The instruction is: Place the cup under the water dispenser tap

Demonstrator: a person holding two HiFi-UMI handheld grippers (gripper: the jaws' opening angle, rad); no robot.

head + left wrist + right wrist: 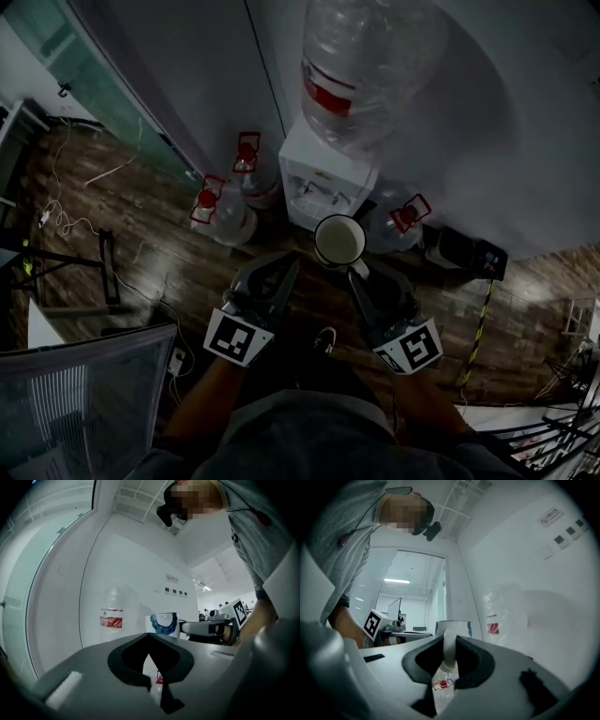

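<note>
A white cup with a blue pattern hangs in the air just in front of the white water dispenser. It is upright, mouth up. My right gripper is shut on the cup's handle, which shows between the jaws in the right gripper view. The cup body stands past the jaw tips. My left gripper is to the left of the cup, shut with nothing in it. A large clear bottle with a red label sits on top of the dispenser. The taps are on the dispenser's front, beyond the cup.
Spare water jugs with red caps stand on the wooden floor around the dispenser. A black box lies at its right. A mesh chair back is at the lower left, with cables beyond it. White walls rise behind the dispenser.
</note>
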